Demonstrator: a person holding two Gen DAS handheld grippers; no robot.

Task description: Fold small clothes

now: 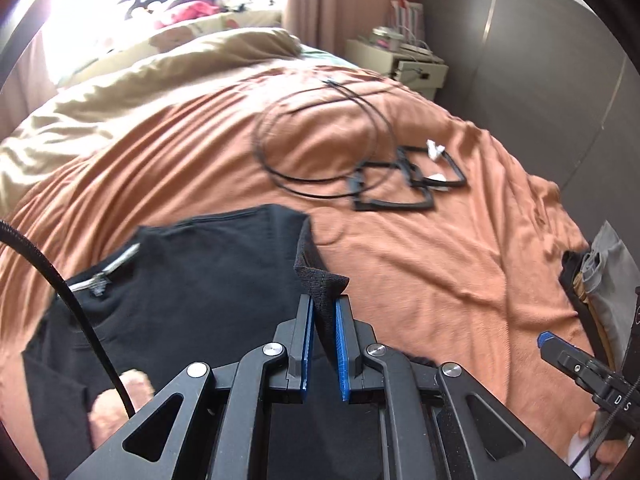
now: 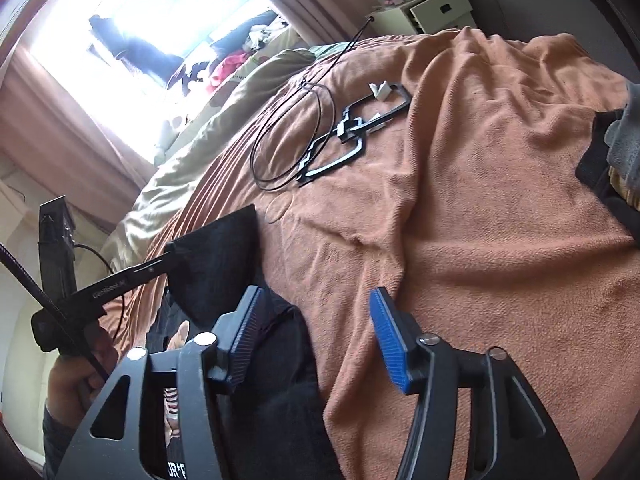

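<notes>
Black soft knit garment (image 1: 192, 280) lies spread on the orange terry blanket (image 1: 420, 240) covering the bed, at about eight o'clock in the left wrist view, with one corner lifted off the bed. The left tongs (image 1: 323, 312) are nearly closed on that corner: a ribbed hem edge stands pinched between the blue pads and pokes out above them at twelve o'clock. The right tongs (image 2: 316, 320) stand about half open with nothing between them, hovering over the garment's lower edge, which sits at seven o'clock in the right wrist view.

My read is that the cloth is light, limp and a little stretchy, so it will drape and sag from any single pinch and will not hold a crease unless laid flat. It looks matte, so it is unlikely to slip. The stitched hem and corners are the firmest places to grip; a second hold on the opposite corner would keep the edge taut.

Well apart, at one o'clock, lie a black looped cable (image 1: 320, 140) and flat black frames (image 1: 404, 184).
</notes>
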